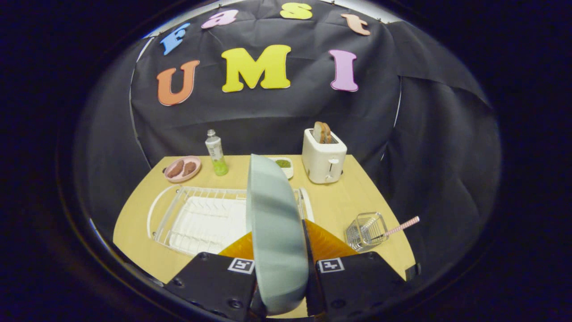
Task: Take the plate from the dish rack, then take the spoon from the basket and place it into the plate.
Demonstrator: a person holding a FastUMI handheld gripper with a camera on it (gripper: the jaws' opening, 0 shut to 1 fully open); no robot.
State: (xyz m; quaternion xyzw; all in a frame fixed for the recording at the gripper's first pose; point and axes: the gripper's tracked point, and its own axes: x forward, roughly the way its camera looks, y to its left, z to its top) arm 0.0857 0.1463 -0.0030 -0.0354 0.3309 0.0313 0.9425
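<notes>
A pale grey-blue plate [275, 228] stands on edge between my fingers, held up above the table. My gripper [281, 268] is shut on the plate, one finger pressing each face. Behind and to the left of the plate lies the white wire dish rack [201, 217] on its drain tray. To the right of my fingers sits a small wire basket [366, 230] with a spoon in it, its pink-patterned handle [402, 226] sticking out to the right.
A white toaster [324, 156] with bread slices stands at the back of the wooden table [339, 201]. A green-liquid bottle [216, 154] and a pink dish [182, 169] with brown food sit back left. A small white dish [284, 164] of green stuff lies behind the plate.
</notes>
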